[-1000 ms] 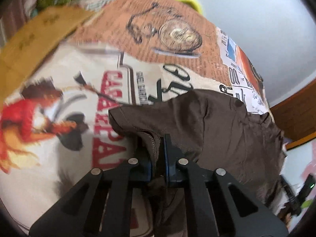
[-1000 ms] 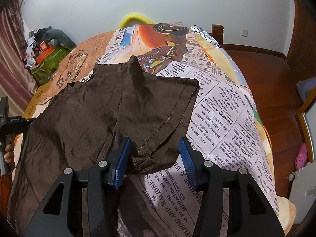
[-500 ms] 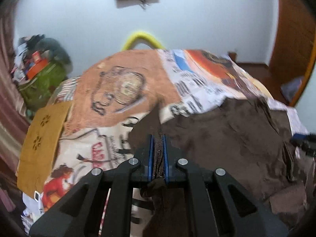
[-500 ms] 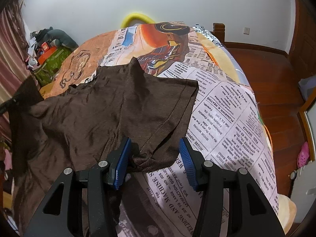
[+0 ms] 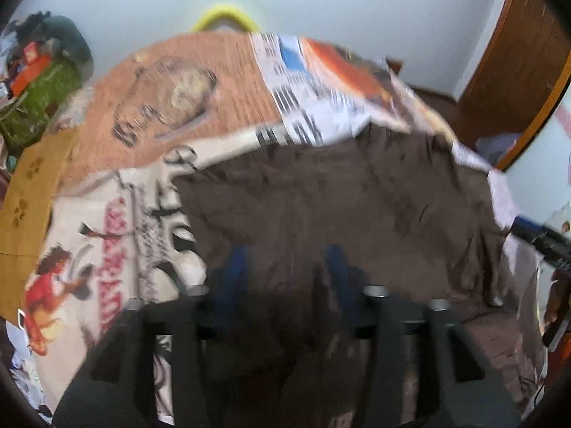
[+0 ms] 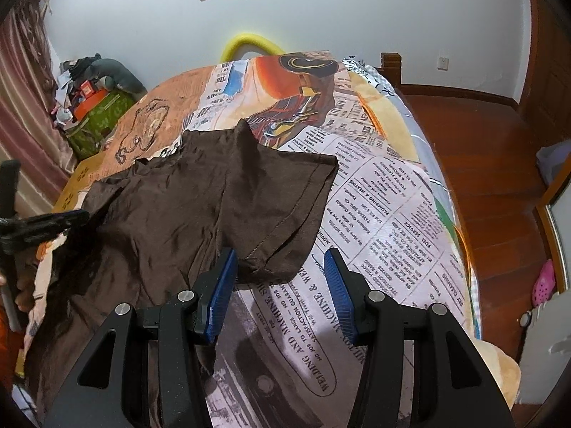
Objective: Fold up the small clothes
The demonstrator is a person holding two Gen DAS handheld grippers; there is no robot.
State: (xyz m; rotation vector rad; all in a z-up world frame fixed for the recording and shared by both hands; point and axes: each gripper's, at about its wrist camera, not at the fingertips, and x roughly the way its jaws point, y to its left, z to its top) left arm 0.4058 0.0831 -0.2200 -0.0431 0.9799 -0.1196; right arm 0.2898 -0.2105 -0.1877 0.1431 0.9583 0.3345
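A dark brown T-shirt (image 6: 200,207) lies spread on the printed bedspread (image 6: 385,221), one sleeve (image 6: 285,214) towards the right. My right gripper (image 6: 280,285) is open, with the sleeve's lower corner between its blue pads (image 6: 219,285) and no squeeze on it. In the blurred left wrist view the left gripper (image 5: 287,271) hovers over the shirt (image 5: 357,196); its jaws are opening, with brown cloth under the gap and no pad pressing on it. The left gripper (image 6: 46,224) also shows at the left edge of the right wrist view.
A mustard cloth (image 5: 25,192) lies at the bed's left edge. Beyond it sits a green bag (image 6: 96,125) heaped with clutter. A yellow foam loop (image 6: 249,44) stands at the head of the bed. Wooden floor (image 6: 481,178) runs along the right side.
The left gripper, shut on the shirt's edge, carried it across the bed and has now let it go, its jaws parting. The right gripper has not moved.
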